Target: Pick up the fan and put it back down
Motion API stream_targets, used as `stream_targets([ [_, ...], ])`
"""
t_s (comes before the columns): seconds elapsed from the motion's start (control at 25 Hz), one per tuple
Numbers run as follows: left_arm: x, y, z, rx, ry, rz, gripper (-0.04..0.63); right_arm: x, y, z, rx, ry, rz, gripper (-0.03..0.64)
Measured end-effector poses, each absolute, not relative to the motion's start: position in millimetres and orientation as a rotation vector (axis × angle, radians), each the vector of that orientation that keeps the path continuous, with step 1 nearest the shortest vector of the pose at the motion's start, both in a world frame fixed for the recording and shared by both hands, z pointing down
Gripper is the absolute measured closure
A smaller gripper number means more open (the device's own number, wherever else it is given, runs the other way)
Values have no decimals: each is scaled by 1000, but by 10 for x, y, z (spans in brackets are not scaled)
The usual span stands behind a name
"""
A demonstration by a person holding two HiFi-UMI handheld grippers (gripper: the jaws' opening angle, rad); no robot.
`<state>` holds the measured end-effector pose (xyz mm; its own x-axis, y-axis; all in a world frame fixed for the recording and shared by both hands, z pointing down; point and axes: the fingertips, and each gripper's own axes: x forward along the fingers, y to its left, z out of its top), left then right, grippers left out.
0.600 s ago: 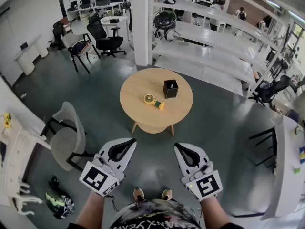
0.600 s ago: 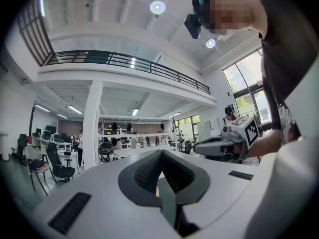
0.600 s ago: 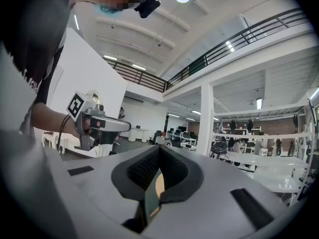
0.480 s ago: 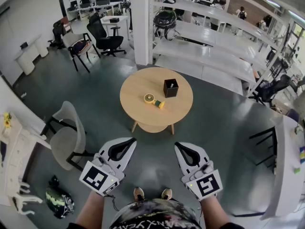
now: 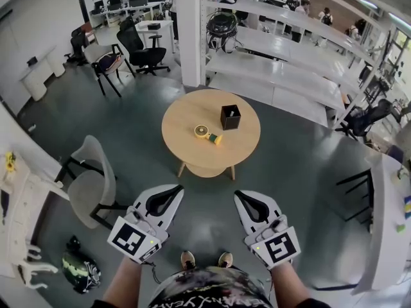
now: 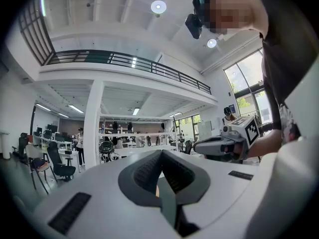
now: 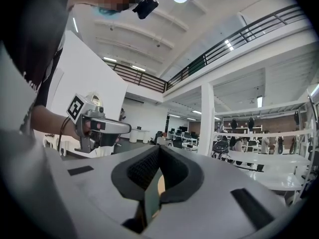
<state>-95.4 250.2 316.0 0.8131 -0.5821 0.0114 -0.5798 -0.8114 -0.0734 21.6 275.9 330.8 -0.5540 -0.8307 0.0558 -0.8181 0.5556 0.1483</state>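
Fan (image 5: 207,133) too small for blade detail; black box (image 5: 230,117) contents unseen; forearms (image 5: 122,286) cut off at head view's bottom edge.

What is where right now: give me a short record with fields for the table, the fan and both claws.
table: round, wooden
fan: yellow, lying on the table, untouched
box: black, behind the fan, not touching it
left claw: shut, empty, short of the table
right claw: shut, empty, short of the table
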Motion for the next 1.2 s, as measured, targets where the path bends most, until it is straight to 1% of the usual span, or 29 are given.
stream_targets([
  [0.2, -956, 2483, 3153, -2931, 941, -53, 578, 207, 2765, 3361, 1394, -2655, -101, 615],
  [0.56, -958, 2456, 3151, -2933, 946, -46, 578, 204, 2749, 3377, 1388, -2656, -107, 612],
  [0.6, -959, 2453, 3151, -2935, 946, -45, 578, 200, 2748, 3375, 1385, -2661, -104, 603],
  [0.68, -962, 2443, 3159, -2936, 947, -46, 578, 194, 2743, 3375, 1378, -2669, -98, 561],
  [0.76, -962, 2432, 3169, -2934, 948, -49, 578, 195, 2736, 3367, 1376, -2674, -102, 544],
  [0.88, -952, 2427, 3178, -2936, 948, -52, 578, 204, 2735, 3357, 1373, -2688, -100, 491],
  [1.0, -940, 2420, 3180, -2938, 946, -54, 578, 211, 2739, 3367, 1369, -2698, -77, 422],
  [1.08, -938, 2417, 3176, -2939, 944, -54, 578, 194, 2740, 3370, 1362, -2706, -61, 364],
  [1.2, -936, 2425, 3167, -2941, 941, -48, 578, 159, 2748, 3371, 1345, -2730, -41, 243],
])
